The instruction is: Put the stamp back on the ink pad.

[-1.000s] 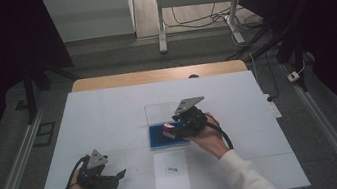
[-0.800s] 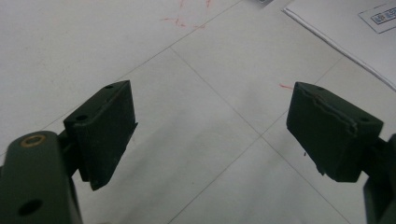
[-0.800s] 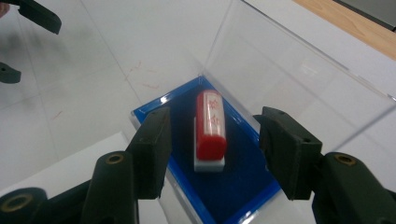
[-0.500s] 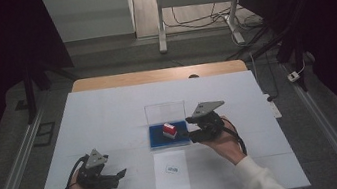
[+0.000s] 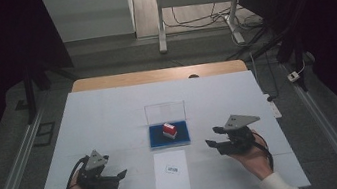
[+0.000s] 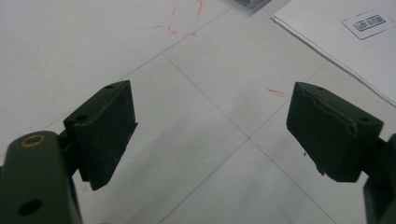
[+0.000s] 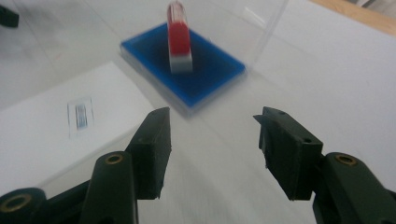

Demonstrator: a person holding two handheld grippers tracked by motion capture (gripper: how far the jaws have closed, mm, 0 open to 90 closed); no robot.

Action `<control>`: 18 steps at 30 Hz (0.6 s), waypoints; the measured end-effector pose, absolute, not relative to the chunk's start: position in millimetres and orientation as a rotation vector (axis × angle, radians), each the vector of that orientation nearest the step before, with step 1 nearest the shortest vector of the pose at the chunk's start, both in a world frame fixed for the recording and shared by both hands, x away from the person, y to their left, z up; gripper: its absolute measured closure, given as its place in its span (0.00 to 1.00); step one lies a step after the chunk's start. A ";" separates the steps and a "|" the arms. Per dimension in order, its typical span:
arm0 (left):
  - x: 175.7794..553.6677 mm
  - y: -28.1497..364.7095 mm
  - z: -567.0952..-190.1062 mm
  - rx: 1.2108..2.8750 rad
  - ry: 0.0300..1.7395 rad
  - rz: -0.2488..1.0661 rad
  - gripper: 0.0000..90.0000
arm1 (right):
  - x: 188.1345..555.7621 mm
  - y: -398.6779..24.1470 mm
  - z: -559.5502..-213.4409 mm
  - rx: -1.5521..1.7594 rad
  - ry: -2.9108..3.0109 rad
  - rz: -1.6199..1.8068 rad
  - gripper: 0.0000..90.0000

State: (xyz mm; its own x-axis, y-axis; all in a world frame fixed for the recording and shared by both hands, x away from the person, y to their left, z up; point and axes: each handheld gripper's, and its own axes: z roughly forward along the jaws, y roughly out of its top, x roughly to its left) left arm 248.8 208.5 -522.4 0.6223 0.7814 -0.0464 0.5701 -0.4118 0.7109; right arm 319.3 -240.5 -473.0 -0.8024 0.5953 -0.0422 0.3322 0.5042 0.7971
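Fingers [image 7: 154,140] of both grippers spread and empty above the white table [image 5: 108,113], dark room beyond.

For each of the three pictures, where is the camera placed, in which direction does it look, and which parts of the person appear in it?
High view: above the person's side, facing forward and down on the white table; both hands, left gripper, right gripper.
Left gripper view: on the left gripper, looking down at the table; open jaws.
Right gripper view: on the right gripper, facing the red stamp on the blue pad; open jaws.
Shared: the paper sheet appears in all three.
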 end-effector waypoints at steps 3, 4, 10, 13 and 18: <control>249.0 209.2 -522.1 2.133 1.055 0.383 0.18 | 310.0 -257.2 -480.0 0.802 2.424 1.196 0.48; 249.0 209.4 -521.9 2.132 1.058 0.389 0.18 | 307.6 -262.1 -481.8 0.812 2.419 1.195 0.48; 248.6 209.1 -520.7 2.125 1.060 0.397 0.18 | 294.6 -285.6 -491.0 0.827 2.413 1.206 0.48; 248.8 209.0 -520.9 2.129 1.057 0.398 0.18 | 293.0 -292.9 -493.6 0.838 2.410 1.210 0.48; 248.5 208.7 -520.9 2.132 1.050 0.401 0.18 | 294.6 -294.5 -497.6 0.848 2.418 1.195 0.48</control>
State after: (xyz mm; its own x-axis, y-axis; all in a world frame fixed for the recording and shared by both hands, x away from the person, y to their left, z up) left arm 248.5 208.7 -520.9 0.6205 0.7835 -0.0342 0.5612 -0.4132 0.7172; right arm 294.6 -294.5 -497.6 -0.7755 0.6311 -0.0173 0.3696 0.4760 0.7980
